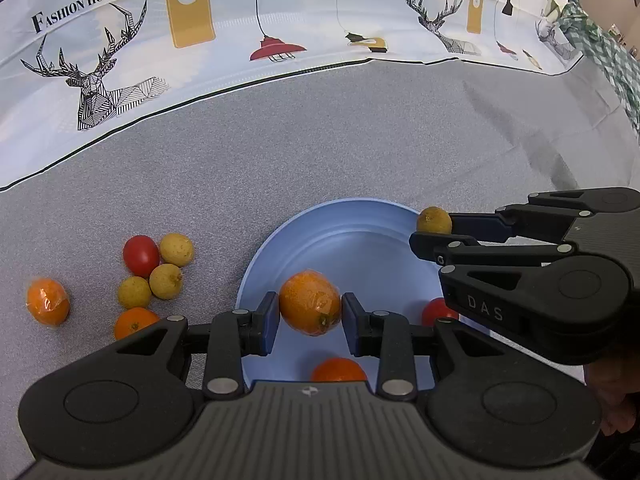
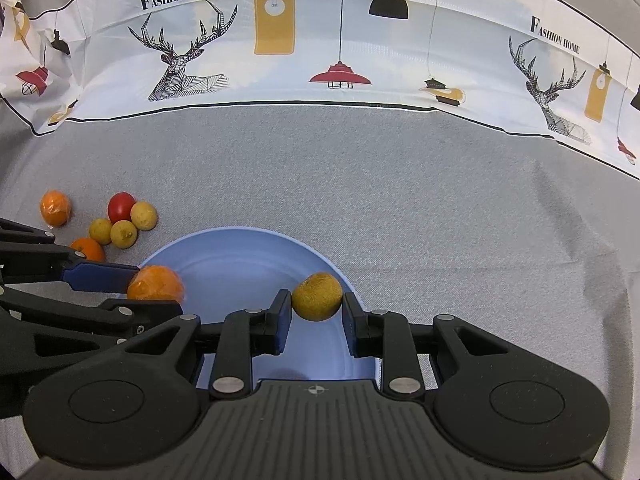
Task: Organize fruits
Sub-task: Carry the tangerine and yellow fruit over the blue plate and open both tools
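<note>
A light blue plate [image 1: 344, 224] lies on the grey cloth; it also shows in the right wrist view [image 2: 240, 252]. My left gripper [image 1: 310, 314] is shut on a wrapped orange [image 1: 310, 304] and holds it over the plate. My right gripper [image 2: 316, 308] is shut on a yellow-brown longan [image 2: 317, 296] over the plate's right rim; this fruit also shows in the left wrist view [image 1: 434, 220]. On the plate lie another orange [image 1: 338, 370] and a red tomato [image 1: 438, 310], both partly hidden by the grippers.
Left of the plate, loose fruit lies on the cloth: a red tomato [image 1: 140, 255], three yellow longans [image 1: 166, 270], a wrapped orange [image 1: 48, 300] and another orange [image 1: 134, 322]. A printed cloth backdrop [image 1: 240, 32] stands behind.
</note>
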`<action>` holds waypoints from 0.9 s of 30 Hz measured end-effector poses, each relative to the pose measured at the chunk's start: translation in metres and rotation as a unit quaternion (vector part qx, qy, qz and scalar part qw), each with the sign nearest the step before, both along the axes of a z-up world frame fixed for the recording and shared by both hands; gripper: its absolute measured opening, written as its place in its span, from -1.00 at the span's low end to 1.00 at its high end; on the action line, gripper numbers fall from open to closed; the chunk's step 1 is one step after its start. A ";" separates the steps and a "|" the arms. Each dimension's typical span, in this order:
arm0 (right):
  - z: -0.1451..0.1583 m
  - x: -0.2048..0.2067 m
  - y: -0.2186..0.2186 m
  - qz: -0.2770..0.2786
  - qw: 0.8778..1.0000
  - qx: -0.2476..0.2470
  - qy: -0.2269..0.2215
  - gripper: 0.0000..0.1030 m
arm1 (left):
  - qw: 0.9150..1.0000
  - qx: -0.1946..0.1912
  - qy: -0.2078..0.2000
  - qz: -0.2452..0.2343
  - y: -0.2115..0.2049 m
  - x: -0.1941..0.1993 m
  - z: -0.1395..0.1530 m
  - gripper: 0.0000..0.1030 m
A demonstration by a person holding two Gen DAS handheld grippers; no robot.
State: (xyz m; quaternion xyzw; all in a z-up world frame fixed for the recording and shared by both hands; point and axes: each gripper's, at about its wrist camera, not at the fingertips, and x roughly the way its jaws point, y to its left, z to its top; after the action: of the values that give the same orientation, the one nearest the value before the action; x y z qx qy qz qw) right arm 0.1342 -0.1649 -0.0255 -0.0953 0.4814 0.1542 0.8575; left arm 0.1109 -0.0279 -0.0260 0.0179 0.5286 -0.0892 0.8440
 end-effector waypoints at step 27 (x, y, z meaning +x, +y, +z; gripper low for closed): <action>-0.004 0.000 0.002 -0.009 1.000 -0.012 -0.002 -0.20 | 1.000 -0.020 -0.002 0.010 0.008 0.002 0.005 -0.12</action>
State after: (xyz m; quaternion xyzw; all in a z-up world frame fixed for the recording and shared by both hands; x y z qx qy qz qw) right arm 0.1337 -0.1626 -0.0295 -0.1018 0.4822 0.1404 0.8587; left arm 0.1124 -0.0200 -0.0211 -0.0040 0.5255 -0.0918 0.8458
